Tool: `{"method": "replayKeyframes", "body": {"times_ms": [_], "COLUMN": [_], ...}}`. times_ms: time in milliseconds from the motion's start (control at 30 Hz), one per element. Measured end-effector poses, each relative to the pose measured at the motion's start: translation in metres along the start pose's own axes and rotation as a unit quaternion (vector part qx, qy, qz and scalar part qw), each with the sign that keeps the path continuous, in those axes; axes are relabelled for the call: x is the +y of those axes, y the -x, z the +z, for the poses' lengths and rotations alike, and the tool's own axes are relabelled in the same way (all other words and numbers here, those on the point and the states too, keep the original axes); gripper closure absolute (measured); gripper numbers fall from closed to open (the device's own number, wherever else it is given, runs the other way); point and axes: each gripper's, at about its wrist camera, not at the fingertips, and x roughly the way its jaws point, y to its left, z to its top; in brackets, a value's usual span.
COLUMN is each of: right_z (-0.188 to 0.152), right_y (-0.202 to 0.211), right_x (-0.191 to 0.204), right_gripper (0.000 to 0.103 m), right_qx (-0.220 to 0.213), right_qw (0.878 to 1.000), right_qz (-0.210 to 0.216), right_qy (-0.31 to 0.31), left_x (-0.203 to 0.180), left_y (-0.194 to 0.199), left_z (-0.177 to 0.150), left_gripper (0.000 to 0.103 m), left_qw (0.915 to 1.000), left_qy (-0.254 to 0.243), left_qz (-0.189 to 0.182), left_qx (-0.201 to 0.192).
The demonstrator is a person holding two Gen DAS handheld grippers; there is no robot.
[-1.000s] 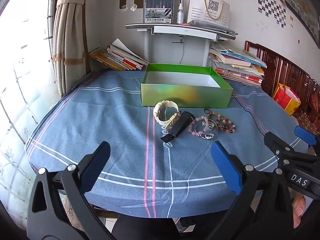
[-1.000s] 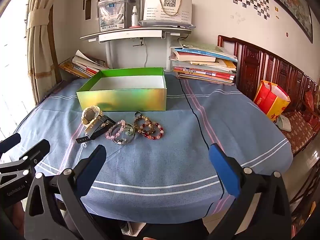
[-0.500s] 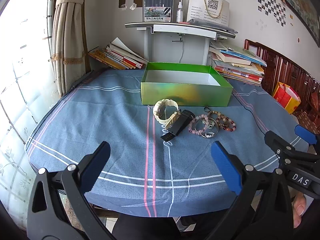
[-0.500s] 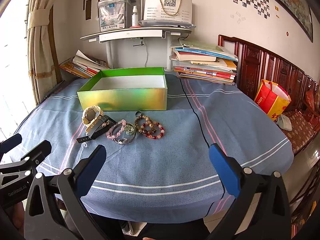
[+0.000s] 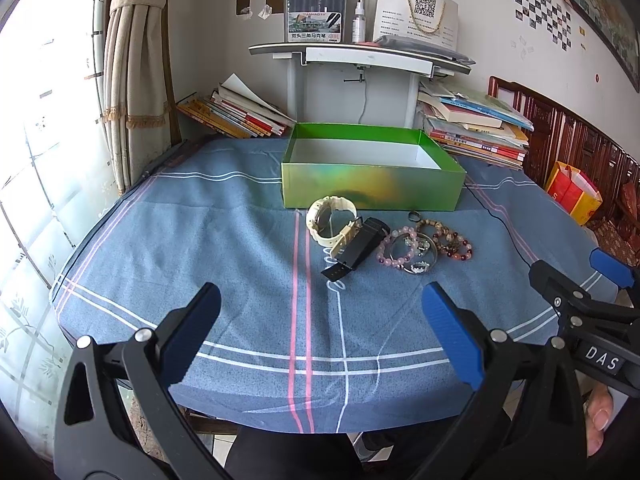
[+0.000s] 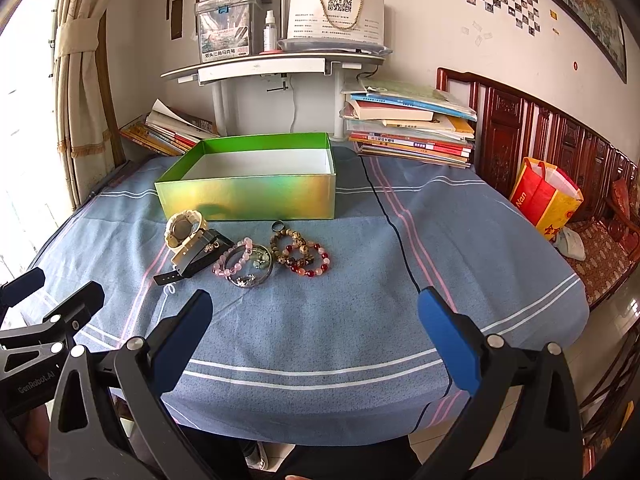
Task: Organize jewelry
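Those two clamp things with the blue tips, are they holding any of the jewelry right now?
No. The left gripper and right gripper are both open and empty; the white watch and bead bracelets lie untouched on the cloth.

green iridescent box (image 5: pixel 372 184), white inside; blue tablecloth (image 5: pixel 240 264) with pink and white stripes; cream watch (image 5: pixel 330 224); black watch (image 5: pixel 358 248); pink bead bracelet (image 6: pixel 236 260); red-brown bead bracelets (image 6: pixel 304 258).

The white watch (image 6: pixel 185 233) partly hides the black watch (image 6: pixel 196 262).
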Motion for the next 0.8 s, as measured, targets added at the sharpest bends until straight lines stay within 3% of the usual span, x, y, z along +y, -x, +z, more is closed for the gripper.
{"method": "replayKeyframes", "body": {"times_ms": [800], "right_z": [-0.0006], "right_y": [-0.0017], "right_x": [-0.0001], "right_gripper": [0.003], "right_qx": [0.001], "right_qw": [1.0], "right_qz": [0.0], "right_qy": [0.0], "left_x": [-0.0018], "left_y": [-0.0025], "left_z": [-0.0011], "left_gripper": [0.004], "left_qw": [1.0], "left_qy": [-0.004], "left_qz": [0.0], "left_qx": [0.003]}}
